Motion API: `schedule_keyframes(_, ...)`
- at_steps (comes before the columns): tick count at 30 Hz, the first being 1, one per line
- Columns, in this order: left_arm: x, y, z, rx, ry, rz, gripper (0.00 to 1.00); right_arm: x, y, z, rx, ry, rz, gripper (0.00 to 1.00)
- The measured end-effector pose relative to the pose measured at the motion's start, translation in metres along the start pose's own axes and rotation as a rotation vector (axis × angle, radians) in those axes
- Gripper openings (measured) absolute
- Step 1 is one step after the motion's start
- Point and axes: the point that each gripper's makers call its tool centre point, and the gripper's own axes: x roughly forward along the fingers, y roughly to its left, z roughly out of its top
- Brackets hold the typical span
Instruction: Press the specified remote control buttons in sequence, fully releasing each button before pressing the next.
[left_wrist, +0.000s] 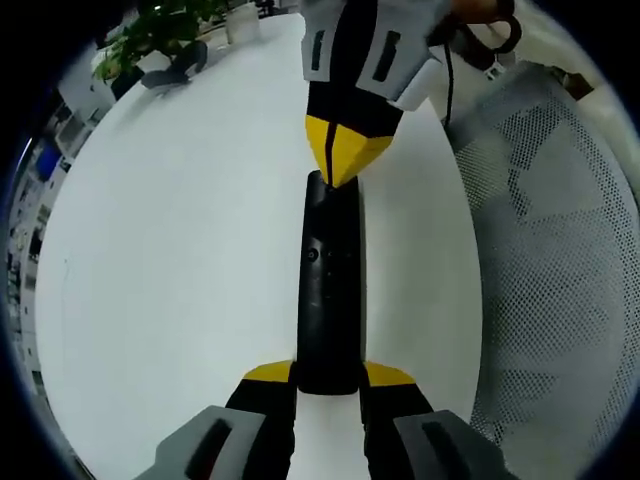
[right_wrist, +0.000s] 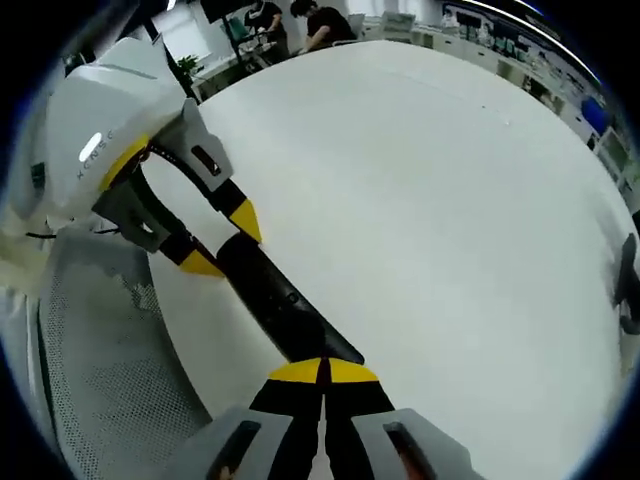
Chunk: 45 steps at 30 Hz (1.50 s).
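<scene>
A long black remote control (left_wrist: 328, 290) lies lengthwise on the white table (left_wrist: 170, 260). My left gripper (left_wrist: 328, 375) is shut on its near end, one yellow fingertip on each side. My right gripper (left_wrist: 345, 155) comes in from the top, its yellow tips shut together and pointed down onto the remote's far end. In the right gripper view the remote (right_wrist: 280, 300) runs diagonally from my right gripper (right_wrist: 322, 372), which is shut with its tips over the near end, up to the left gripper (right_wrist: 222, 243) clamping the far end.
A white mesh chair (left_wrist: 550, 260) stands close beside the table edge, also the mesh chair (right_wrist: 100, 340). A potted plant (left_wrist: 160, 30) and a grey object (left_wrist: 175, 70) sit at the table's far end. People (right_wrist: 320, 25) are at desks beyond.
</scene>
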Motion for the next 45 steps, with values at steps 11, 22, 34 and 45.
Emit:
schedule_keyframes(11, 0.0001, 0.0006, -0.0002, -0.005, 0.003, -0.007, 0.22, 0.0029, 0.0031, 0.0029, -0.015, 0.011, -0.009, 0.00)
schedule_keyframes(22, -0.0007, 0.0007, 0.0002, -0.009, -0.022, -0.022, 0.22, 0.0031, 0.0012, 0.0027, 0.013, 0.006, -0.012, 0.00)
schedule_keyframes(34, -0.0007, 0.0008, 0.0001, -0.009, -0.011, -0.019, 0.22, 0.0042, 0.0023, 0.0029, 0.036, 0.003, -0.041, 0.00)
schedule_keyframes(45, -0.0005, 0.0003, -0.0004, -0.004, -0.030, 0.006, 0.22, 0.0029, 0.0026, 0.0032, 0.046, -0.004, -0.047, 0.00)
